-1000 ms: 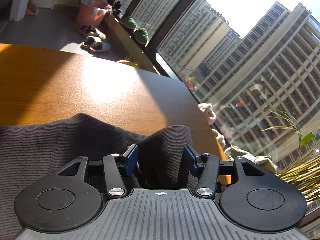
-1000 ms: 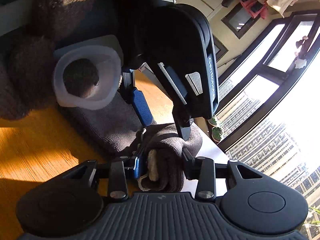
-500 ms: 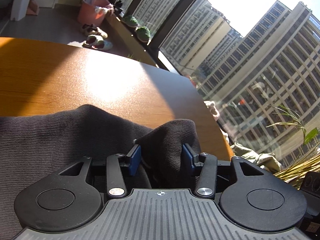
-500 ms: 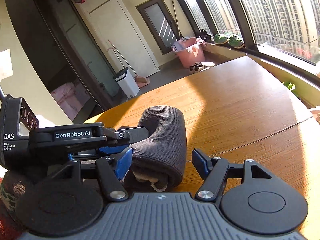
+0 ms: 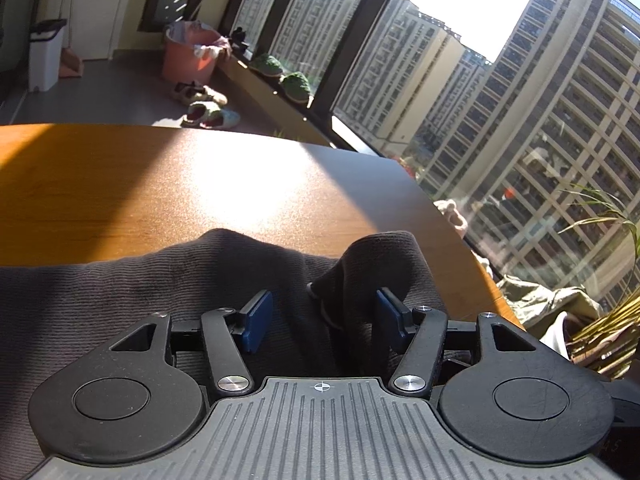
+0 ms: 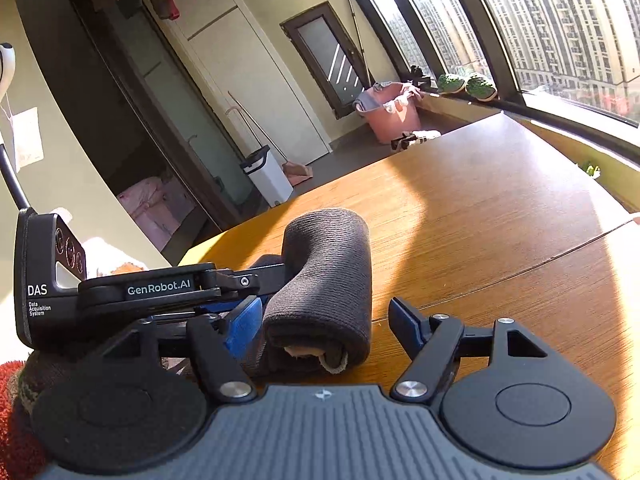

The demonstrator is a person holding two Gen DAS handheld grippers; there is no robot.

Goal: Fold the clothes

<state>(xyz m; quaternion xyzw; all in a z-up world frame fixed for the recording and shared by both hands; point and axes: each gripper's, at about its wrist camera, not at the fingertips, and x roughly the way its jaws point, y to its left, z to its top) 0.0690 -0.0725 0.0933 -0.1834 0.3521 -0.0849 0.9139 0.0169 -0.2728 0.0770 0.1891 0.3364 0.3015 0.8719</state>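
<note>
A dark grey knitted garment lies on the wooden table. In the left wrist view my left gripper sits low over it, jaws opening. A raised fold stands between the pads and leans on the right one, while the left pad is free. In the right wrist view the garment's end is a thick roll resting on the table. My right gripper straddles it with jaws opening and a clear gap at the right pad. My left gripper's black housing reaches in from the left beside the roll.
The table's curved edge runs close on the right, with windows and potted plants beyond. A pink bucket, shoes and a white bin stand on the floor behind. A red knit item lies at lower left.
My right gripper rolled upright from a sideways pose and spread its pads off the cloth roll, which now rests on the table. My left gripper's pads pinched in, then widened.
</note>
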